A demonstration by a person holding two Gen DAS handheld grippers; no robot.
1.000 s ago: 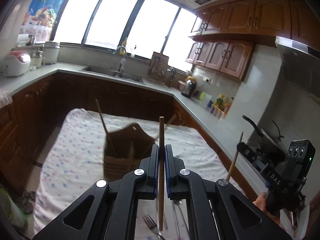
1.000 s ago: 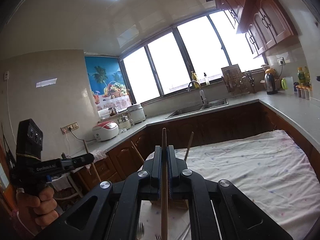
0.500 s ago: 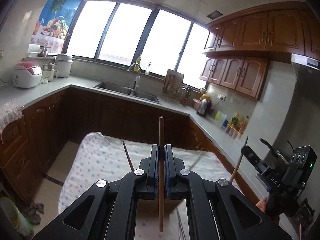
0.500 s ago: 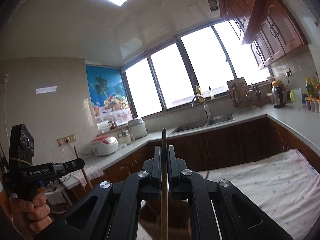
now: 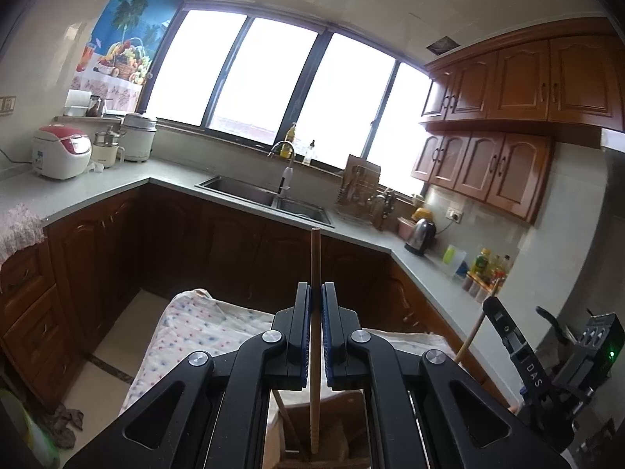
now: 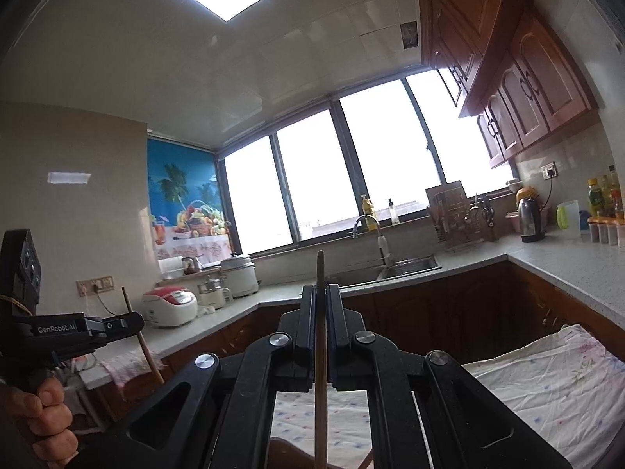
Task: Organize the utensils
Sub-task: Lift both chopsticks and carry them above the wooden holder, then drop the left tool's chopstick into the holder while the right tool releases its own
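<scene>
My left gripper (image 5: 316, 293) is shut on a wooden chopstick (image 5: 315, 351) held upright, its lower end inside the brown utensil holder (image 5: 336, 437) just below the jaws. Another stick (image 5: 283, 410) leans in that holder. My right gripper (image 6: 320, 293) is shut on a second wooden chopstick (image 6: 320, 371), also upright. The right gripper shows in the left wrist view (image 5: 492, 305) at the right with its chopstick (image 5: 474, 332). The left gripper shows in the right wrist view (image 6: 133, 318) at the left with its chopstick (image 6: 142, 346). The holder's rim (image 6: 285, 447) shows at the bottom.
The table carries a white flowered cloth (image 5: 195, 336). Behind it runs a U-shaped grey counter (image 5: 117, 187) with a sink (image 5: 265, 195), a rice cooker (image 5: 60, 152), a kettle (image 5: 422, 234) and bottles (image 5: 488, 265). Dark wooden cabinets (image 5: 195, 250) stand below.
Both grippers have risen and tilted upward with their chopsticks. The table and the utensil holder have dropped towards the bottom of both views, and the forks on the cloth have gone out of sight.
</scene>
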